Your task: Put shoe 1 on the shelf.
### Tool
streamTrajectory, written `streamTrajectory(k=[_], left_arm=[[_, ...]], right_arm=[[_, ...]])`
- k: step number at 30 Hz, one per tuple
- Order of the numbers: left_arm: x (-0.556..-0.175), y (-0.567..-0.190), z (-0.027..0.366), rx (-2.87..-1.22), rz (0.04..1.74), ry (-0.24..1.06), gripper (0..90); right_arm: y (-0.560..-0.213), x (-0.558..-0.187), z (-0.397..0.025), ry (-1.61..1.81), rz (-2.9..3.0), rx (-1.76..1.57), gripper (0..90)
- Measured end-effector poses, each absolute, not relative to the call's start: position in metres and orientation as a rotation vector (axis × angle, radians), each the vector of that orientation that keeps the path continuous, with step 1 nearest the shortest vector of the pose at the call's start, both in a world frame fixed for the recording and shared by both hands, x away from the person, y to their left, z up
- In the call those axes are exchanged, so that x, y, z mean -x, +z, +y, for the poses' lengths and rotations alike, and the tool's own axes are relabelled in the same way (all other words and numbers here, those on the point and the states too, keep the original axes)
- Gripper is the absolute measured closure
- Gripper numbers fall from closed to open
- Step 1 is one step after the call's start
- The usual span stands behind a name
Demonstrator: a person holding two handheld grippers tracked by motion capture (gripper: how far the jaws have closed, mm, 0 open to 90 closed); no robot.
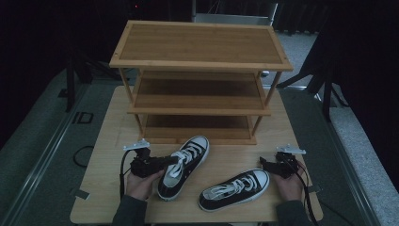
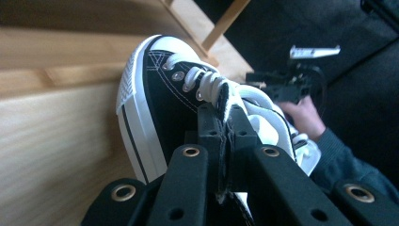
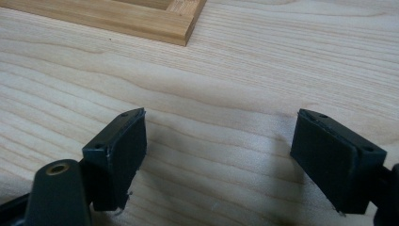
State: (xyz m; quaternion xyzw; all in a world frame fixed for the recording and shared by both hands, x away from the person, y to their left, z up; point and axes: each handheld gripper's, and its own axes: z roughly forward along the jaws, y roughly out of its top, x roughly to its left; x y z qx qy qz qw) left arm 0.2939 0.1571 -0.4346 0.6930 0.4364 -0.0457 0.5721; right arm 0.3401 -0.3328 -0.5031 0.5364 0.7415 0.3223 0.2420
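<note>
Left gripper [image 1: 173,161], lower left, clamps the left sneaker's [image 1: 188,162] tongue to lift it shelfward; right gripper [image 3: 219,157] waits, jaws apart.

The high view looks forward and down over my table [image 1: 108,141] to the shelf rack [image 1: 200,61]. My left gripper [image 2: 226,117] camera sits close behind its jaws, facing across the sneaker [image 2: 160,94] toward my right hand [image 2: 306,115] — shared with the high view. My right gripper [image 3: 219,155] camera looks down, close on tabletop and rack base.
</note>
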Motion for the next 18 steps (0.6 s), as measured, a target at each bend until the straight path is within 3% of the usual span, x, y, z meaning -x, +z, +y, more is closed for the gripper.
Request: streamTrajectory(k=[12, 18], left_arm=[[-0.28, -0.383, 0.182, -1.512, 0.963, -0.174, 87.7], [-0.278, -0.357, 0.186, -1.475, 0.95, -0.148, 87.6]], right_arm=[[-0.503, -0.34, -0.333, 0.882, 2.026, -1.468, 18.5], [-0.503, -0.34, -0.333, 0.883, 2.025, -1.468, 18.5]])
